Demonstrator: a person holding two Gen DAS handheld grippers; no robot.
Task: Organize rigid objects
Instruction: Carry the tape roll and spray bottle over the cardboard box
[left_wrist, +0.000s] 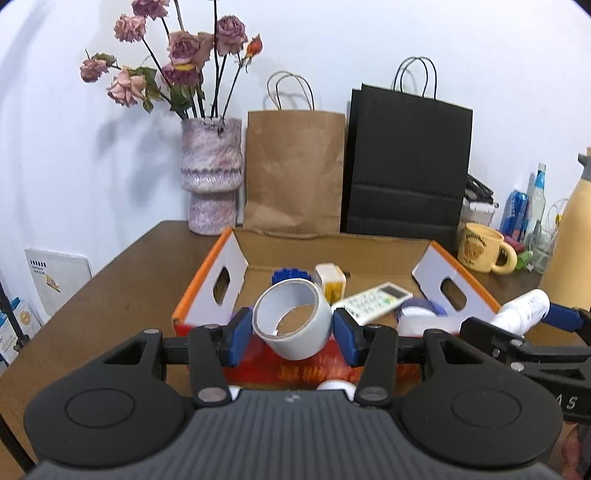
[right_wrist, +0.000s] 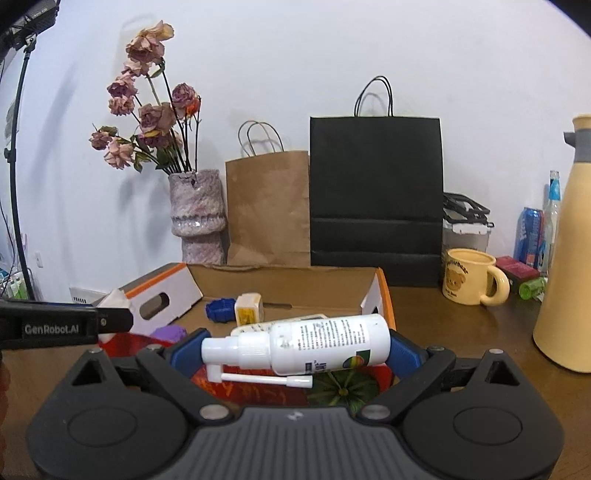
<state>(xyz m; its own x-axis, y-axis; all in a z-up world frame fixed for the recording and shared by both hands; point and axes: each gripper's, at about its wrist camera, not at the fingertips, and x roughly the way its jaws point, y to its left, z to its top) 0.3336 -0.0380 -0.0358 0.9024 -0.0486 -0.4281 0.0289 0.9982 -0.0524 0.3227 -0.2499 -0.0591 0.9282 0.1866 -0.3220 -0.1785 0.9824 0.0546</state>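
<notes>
- While several items already lay in the cardboard box (left_wrist: 376, 254), the left gripper (left_wrist: 293, 328) clamped a tape roll (left_wrist: 291, 317).
- Right gripper (right_wrist: 295, 350) squeezed a spray bottle (right_wrist: 314, 343); both awaited placing.

"GenRobot.AI" in white on the left hand-held gripper (right_wrist: 62, 328), other labels too blurred to read

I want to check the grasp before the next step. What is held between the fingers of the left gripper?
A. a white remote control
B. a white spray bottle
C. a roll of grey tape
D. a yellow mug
C: in the left wrist view the left gripper has its blue pads against both sides of the roll of grey tape.
</notes>
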